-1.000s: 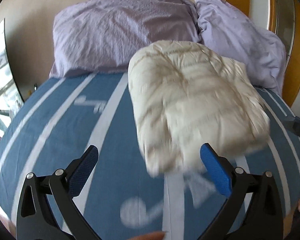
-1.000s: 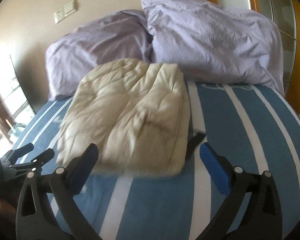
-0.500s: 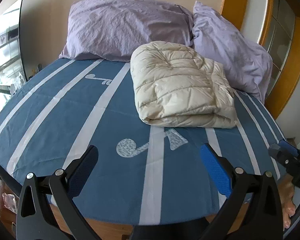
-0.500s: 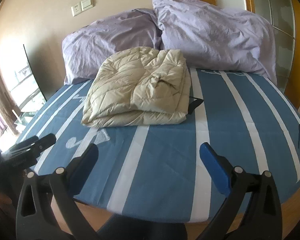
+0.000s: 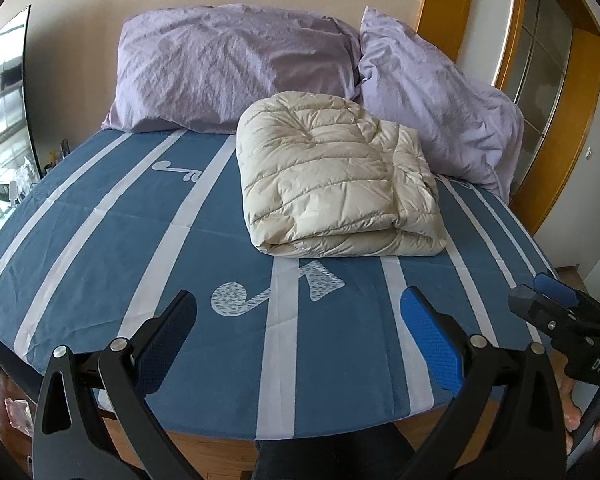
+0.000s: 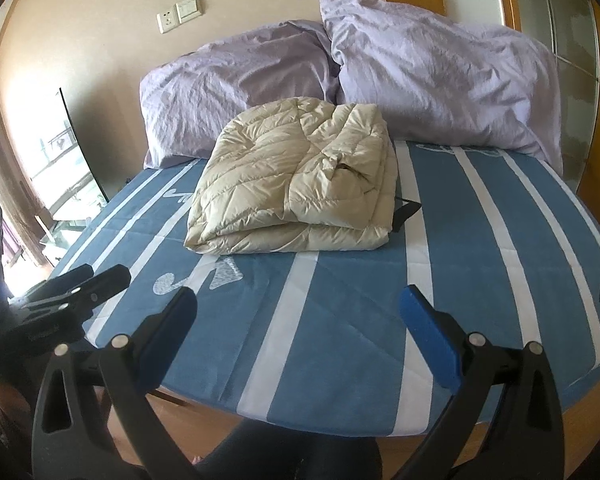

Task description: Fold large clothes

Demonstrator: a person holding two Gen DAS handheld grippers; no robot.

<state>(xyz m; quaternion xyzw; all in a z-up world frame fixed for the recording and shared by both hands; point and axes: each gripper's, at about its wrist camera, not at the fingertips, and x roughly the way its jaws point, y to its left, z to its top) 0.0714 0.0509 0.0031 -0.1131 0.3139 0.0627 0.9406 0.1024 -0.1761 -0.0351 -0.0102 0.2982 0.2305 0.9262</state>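
Observation:
A cream quilted puffer jacket (image 5: 332, 176) (image 6: 296, 184) lies folded into a thick rectangle on the blue striped bed (image 5: 140, 240) (image 6: 460, 240), just in front of the pillows. My left gripper (image 5: 298, 320) is open and empty, held back near the foot of the bed, well short of the jacket. My right gripper (image 6: 298, 316) is also open and empty, at a similar distance. Each gripper shows at the edge of the other's view: the right one (image 5: 556, 300) at the far right, the left one (image 6: 88, 280) at the far left.
Two lilac pillows (image 5: 228, 68) (image 5: 432, 100) lean against the beige wall at the head of the bed. A wooden door frame (image 5: 580, 120) stands on the right. A glass panel (image 6: 76, 152) and window are on the left. A black strap (image 6: 406, 212) pokes out beside the jacket.
Both grippers have pulled back from the jacket toward the foot of the bed. The jacket, blurred and close a second ago, now lies still and folded.

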